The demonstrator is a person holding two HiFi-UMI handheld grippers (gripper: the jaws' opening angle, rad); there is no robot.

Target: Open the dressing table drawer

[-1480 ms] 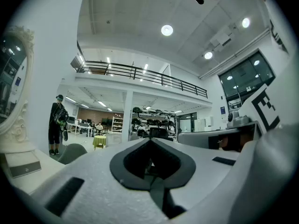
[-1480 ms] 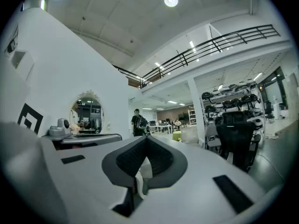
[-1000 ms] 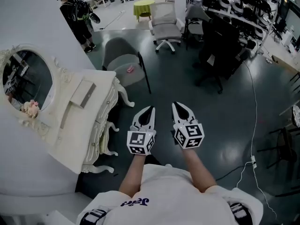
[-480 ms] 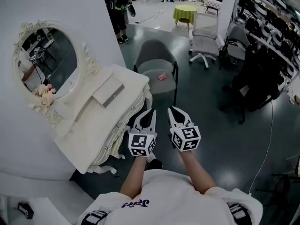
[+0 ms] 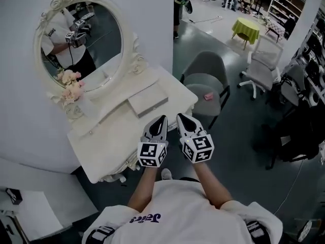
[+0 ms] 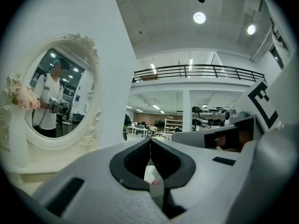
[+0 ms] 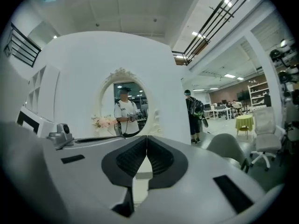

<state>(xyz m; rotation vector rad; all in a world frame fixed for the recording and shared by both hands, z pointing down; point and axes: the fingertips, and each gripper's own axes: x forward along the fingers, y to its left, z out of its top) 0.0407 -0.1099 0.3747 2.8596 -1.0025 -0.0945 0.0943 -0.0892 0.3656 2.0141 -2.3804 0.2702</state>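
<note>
Close by the dressing table (image 5: 116,136), left gripper (image 5: 163,118) and right gripper (image 5: 179,116), jaws together, empty.

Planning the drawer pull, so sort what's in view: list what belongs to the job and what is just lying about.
Job: dressing table, left gripper, right gripper, both shut and empty.
Lying about: oval mirror, flowers, flat box, grey chair, green table.
</note>
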